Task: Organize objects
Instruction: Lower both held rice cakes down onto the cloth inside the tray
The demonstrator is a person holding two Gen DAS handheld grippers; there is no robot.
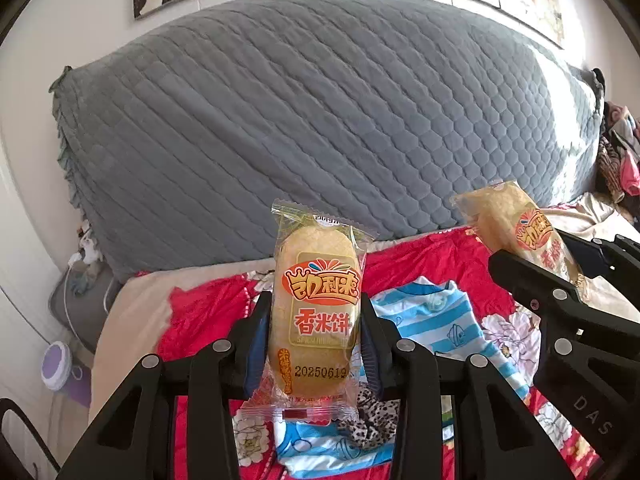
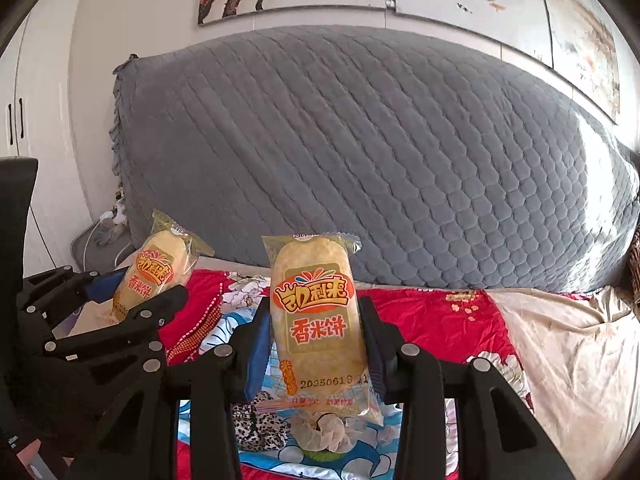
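**Inspector:** Above the bed, on the left side, what is the left gripper (image 1: pixel 316 340) doing?

**Assistant:** It is clamping a rice cracker packet (image 1: pixel 316 312) across its lower half. The packet is standing upright, long axis running straight on from the fingers, well clear of the red floral quilt (image 1: pixel 208 304) below.

**Inspector:** And moving to the right?

**Assistant:** The right gripper (image 2: pixel 316 344) is pinching a second rice cracker packet (image 2: pixel 316 312) the same way, upright and off the bedding. In the left view that second packet is leaning over to the upper right; in the right view the first one is sitting to the left, tilted (fisheye bend is likely adding to the tilt).

**Inspector:** The relation governing the coming move?

**Assistant:** Each packet is lying directly ahead of its own gripper, already held, so neither hand is needing to reach. The two are hanging side by side, near but apart. I am seeing no tray or box, so I cannot tell which hand is nearer a set-down spot.

**Inspector:** Below them?

**Assistant:** A blue striped garment (image 1: pixel 436 320) and a leopard-print cloth (image 1: pixel 372 416) are lying on the quilt; a grey quilted headboard cover (image 1: pixel 304 120) is rising behind.

**Inspector:** Risk?

**Assistant:** In my judgement, the crackers are brittle and could be cracking under a hard squeeze.
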